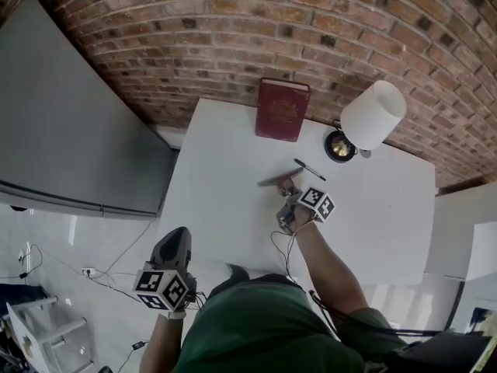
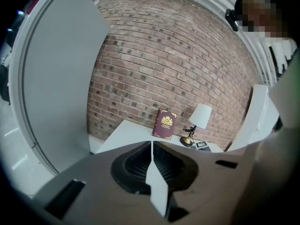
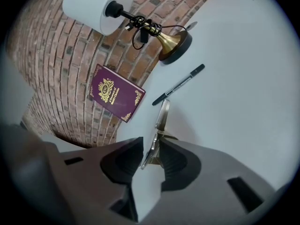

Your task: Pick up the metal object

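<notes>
Metal shows between the pads of the right gripper (image 3: 152,143): its jaws stand close together on the metal object (image 3: 162,114), and as far as we can tell each pad bears on one flat face, so we read this as a pinch on a thin piece turned on edge. From the jaws the object's long axis runs straight ahead, along the line this gripper looks, with its far end pointing at the near tip of the black pen (image 3: 179,84), close to it but apart. That axis is what the coming lift turns on, in our judgement: the grip sits at the near end, so most of the length hangs out in front and could swing or slip as it rises.

Further out on the white table (image 3: 234,107) we see the maroon book (image 3: 115,93) leaning at the brick wall (image 3: 56,55) and the brass lamp (image 3: 174,40), both well apart from the object.

The left gripper (image 2: 152,146) is far off, held low off the table's near left corner, its pads pressed together on nothing. The right is plainly the nearer hand.

Some things we cannot settle. The object's near end is covered by the pads, and a brownish part below it is too dim to name. Whether the far end touches the table or is just clear of it we cannot say. From the head view the object is only a thin slanted sliver at the jaw tips.
</notes>
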A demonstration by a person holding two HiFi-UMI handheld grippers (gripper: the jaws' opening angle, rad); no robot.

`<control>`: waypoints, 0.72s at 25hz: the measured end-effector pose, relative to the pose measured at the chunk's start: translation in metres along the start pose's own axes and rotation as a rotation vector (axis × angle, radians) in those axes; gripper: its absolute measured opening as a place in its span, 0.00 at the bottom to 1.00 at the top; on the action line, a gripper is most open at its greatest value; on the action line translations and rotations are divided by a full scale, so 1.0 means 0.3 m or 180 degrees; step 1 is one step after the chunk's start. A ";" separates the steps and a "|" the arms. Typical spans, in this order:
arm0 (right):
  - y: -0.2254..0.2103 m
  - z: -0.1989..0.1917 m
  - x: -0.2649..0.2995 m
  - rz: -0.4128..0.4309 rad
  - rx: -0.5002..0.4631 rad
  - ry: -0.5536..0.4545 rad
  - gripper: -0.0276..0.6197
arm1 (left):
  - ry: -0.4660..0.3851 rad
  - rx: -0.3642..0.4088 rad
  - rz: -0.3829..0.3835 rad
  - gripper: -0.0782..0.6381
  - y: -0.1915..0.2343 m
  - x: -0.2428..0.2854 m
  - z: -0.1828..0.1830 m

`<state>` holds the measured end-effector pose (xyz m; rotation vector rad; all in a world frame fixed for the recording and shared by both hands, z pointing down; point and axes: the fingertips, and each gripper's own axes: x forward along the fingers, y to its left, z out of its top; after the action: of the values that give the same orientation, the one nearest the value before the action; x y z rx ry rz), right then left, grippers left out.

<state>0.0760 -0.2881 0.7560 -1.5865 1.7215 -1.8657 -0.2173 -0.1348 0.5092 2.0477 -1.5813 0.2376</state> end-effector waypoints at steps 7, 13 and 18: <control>0.024 0.008 0.018 -0.0011 -0.0207 0.0226 0.13 | 0.0002 -0.0195 0.0088 0.13 0.014 -0.016 -0.029; 0.107 0.028 -0.038 0.0302 -0.0322 0.0200 0.05 | 0.0007 -0.0219 -0.0029 0.13 -0.031 0.023 -0.036; 0.222 0.035 -0.126 0.0509 -0.1000 0.0227 0.05 | 0.0014 -0.0216 -0.0170 0.13 -0.077 0.062 -0.047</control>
<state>0.0658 -0.2904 0.6796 -1.4398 2.1913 -1.6597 -0.1877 -0.1395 0.5224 2.0328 -1.5093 0.1667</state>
